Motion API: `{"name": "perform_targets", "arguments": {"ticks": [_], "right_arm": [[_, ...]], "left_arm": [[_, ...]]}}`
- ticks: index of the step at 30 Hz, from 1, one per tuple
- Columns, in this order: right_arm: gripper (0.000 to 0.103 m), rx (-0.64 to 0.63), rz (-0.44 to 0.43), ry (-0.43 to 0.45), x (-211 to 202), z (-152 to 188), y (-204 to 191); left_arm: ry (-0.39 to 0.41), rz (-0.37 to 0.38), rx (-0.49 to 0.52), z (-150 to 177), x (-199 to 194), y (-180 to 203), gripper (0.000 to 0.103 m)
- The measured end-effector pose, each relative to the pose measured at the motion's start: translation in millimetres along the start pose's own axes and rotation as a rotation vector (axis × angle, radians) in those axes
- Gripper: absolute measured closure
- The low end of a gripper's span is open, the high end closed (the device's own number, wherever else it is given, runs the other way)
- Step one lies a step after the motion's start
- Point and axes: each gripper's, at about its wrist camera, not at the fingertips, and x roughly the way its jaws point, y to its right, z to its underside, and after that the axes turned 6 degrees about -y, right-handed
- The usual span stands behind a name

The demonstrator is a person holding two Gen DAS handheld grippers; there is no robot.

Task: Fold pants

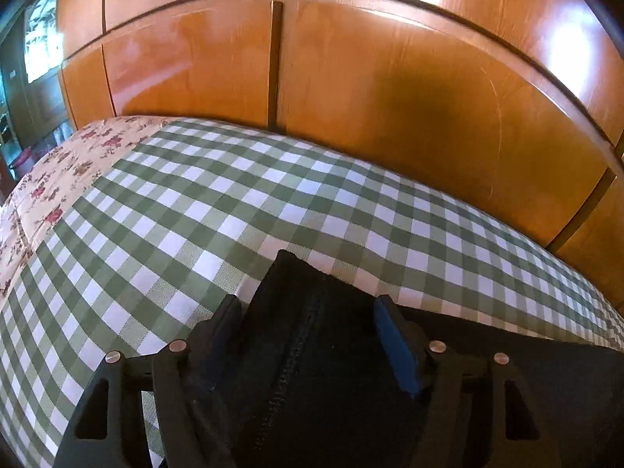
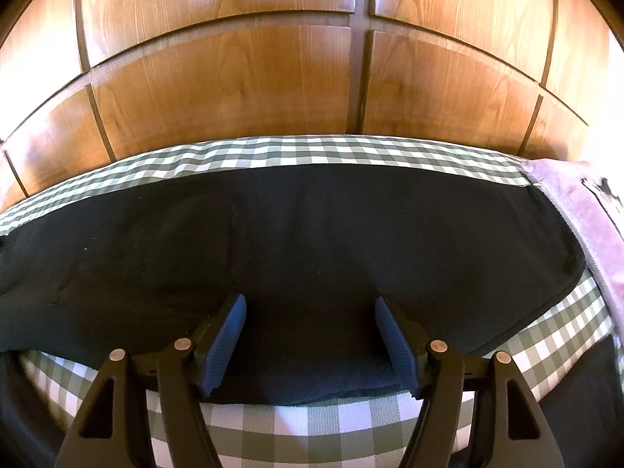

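Note:
Black pants (image 2: 312, 226) lie spread sideways across a green-and-white checked bedsheet (image 2: 312, 425). My right gripper (image 2: 310, 312) hovers over their near edge. Its blue pads (image 2: 230, 335) stand wide apart, with flat cloth between them and no visible pinch. In the left wrist view, one end of the pants (image 1: 312, 374), with a seam running along it, rises in a point between my left gripper's fingers. My left gripper (image 1: 308, 312) is open, and the fabric fills most of the gap. I cannot see either pad pressing on it.
Glossy wooden panels (image 1: 390, 97) rise right behind the bed. A floral cloth (image 1: 58, 179) covers the bed's far left part. A pink garment (image 2: 585, 210) with a zip lies at the right end of the pants. More checked sheet (image 1: 234, 202) stretches left of the left gripper.

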Motion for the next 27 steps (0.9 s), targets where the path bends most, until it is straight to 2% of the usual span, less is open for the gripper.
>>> {"name": "perform_targets", "arguments": {"ticks": [2,3,6,7,9,11,13,19,24,27], "right_arm": [[0.033,-0.002,0.005,0.001,0,0,-1],[0.033,-0.003,0.008,0.002,0,0,-1],[0.033,-0.008,0.013,0.000,0,0,-1],[0.033,-0.009,0.015,0.001,0,0,-1],[0.033,-0.011,0.017,0.002,0,0,-1],[0.033,-0.010,0.017,0.002,0,0,-1],[0.033,-0.009,0.016,0.002,0,0,-2],[0.033,-0.009,0.016,0.002,0,0,-2],[0.032,-0.006,0.019,0.000,0,-1,-1],[0.031,-0.004,0.023,-0.001,0,-1,-2]], "left_arm": [[0.002,0.004,-0.001,1,-1,0,0.033],[0.004,0.009,0.004,1,-2,0,0.042],[0.016,0.018,0.047,2,-6,9,0.078],[0.020,0.003,0.072,3,-9,15,0.084],[0.036,-0.055,0.125,6,-16,29,0.087],[0.067,-0.060,0.131,9,-26,33,0.088],[0.111,-0.020,0.099,11,-43,29,0.088],[0.253,0.178,-0.035,30,-117,1,0.088],[0.312,0.272,-0.057,83,-163,-21,0.088],[0.310,0.305,-0.094,124,-176,-35,0.088]]}}
